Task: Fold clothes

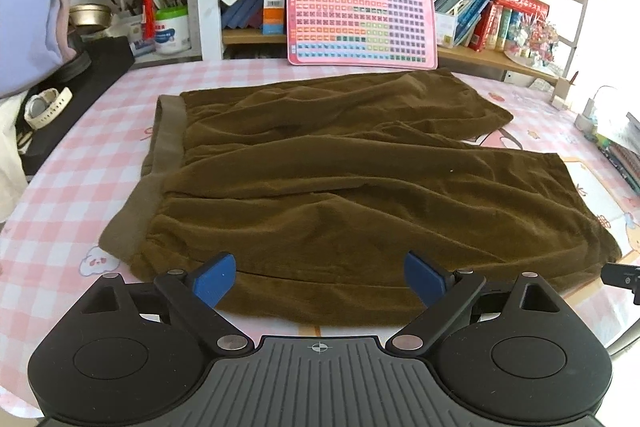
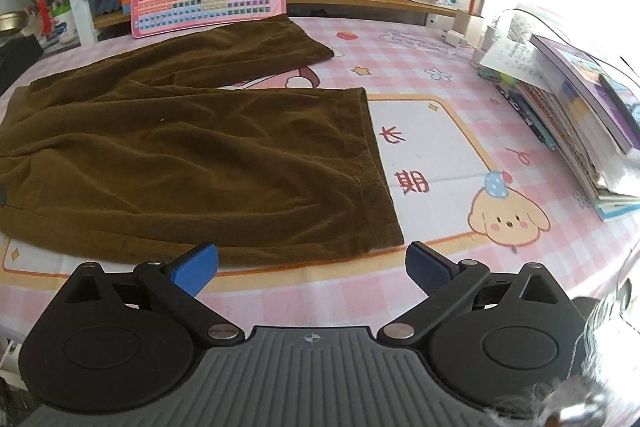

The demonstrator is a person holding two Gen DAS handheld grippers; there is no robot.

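Observation:
Brown corduroy trousers (image 1: 340, 179) lie spread flat on the pink checked table cover, waistband (image 1: 168, 143) to the left, two legs running right. In the right wrist view the trousers (image 2: 192, 147) show the near leg's hem (image 2: 376, 167) and the far leg (image 2: 224, 55) angled away. My left gripper (image 1: 320, 279) is open, its blue pads over the near edge of the trousers near the waist. My right gripper (image 2: 312, 267) is open, just in front of the near leg's hem corner, holding nothing.
A pink keyboard-like board (image 1: 360, 15) leans on the bookshelf behind the trousers. A stack of books (image 2: 580, 119) lies at the right table edge. A black case with a white watch (image 1: 46, 107) sits at the left. Pen cups (image 1: 172, 27) stand at back left.

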